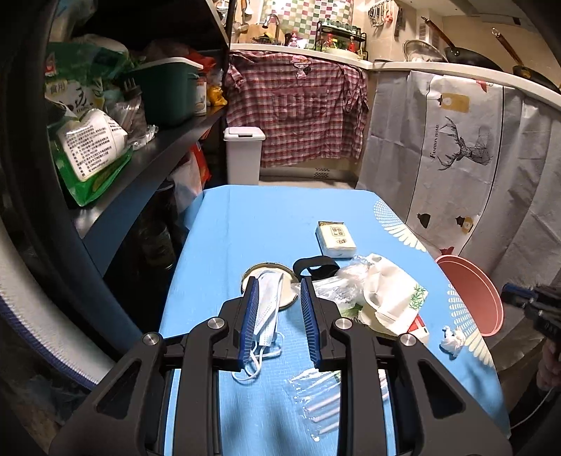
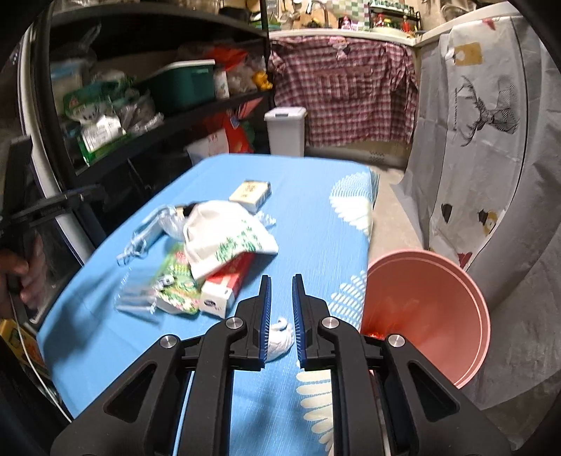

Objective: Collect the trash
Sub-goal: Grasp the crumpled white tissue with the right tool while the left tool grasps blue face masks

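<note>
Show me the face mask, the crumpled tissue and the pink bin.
Face mask [image 1: 268, 308], left wrist view, pleated middle.
Crumpled tissue [image 2: 280, 338], right wrist view, its centre.
Pink bin [image 2: 431, 301], right wrist view, inner wall.

Deer curtain [image 1: 455, 147]: "FASHION HOME" printed vertically beside the stag drawing.
Green bag [image 1: 70, 94] on the shelf: Chinese characters "食用" on a white patch.
White packet [image 1: 93, 143]: dense printed lines, too small to read.
Small box [image 1: 335, 236]: characters, illegible.

Home kitchen, tap [image 1: 272, 21] at tiled sink counter, hanging woks [image 1: 466, 52], crowded pantry shelves [image 1: 147, 147]
</note>
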Motion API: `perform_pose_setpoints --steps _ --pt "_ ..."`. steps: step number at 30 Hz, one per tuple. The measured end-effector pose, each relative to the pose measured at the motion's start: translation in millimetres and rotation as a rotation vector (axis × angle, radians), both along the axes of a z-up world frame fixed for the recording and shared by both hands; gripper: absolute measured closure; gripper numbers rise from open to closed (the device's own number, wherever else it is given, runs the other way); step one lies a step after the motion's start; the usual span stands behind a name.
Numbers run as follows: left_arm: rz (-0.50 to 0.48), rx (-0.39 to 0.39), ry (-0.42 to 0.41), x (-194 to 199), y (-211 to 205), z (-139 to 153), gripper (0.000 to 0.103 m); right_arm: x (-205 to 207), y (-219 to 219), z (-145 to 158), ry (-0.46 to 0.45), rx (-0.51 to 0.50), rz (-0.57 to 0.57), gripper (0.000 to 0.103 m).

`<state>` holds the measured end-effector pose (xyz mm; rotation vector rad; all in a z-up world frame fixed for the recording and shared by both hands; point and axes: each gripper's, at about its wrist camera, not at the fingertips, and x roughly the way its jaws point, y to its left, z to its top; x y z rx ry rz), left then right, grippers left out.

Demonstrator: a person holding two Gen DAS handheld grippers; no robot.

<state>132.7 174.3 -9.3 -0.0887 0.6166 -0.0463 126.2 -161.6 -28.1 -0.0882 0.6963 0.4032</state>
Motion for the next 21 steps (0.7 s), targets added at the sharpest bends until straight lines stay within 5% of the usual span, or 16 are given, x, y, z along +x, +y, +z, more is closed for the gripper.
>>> perform_pose_setpoints --steps 6,11,21 --pt "0.001 -0.022 0.017 6.2 6.1 -9.4 0.078 9.1 7.1 -29.3 0.07 -0.026 0.01 0.086" --pt "0.002 -0.032 0.057 14.3 10.0 -25.6 0.078 11.7 18.3 -45.5 0.107 -0.047 0.037 0.066" --pt "0.012 -0.043 0.145 38.4 17.9 -59.5 0.076 21.8 28.2 -73.2 0.196 -0.103 0.059 0.065"
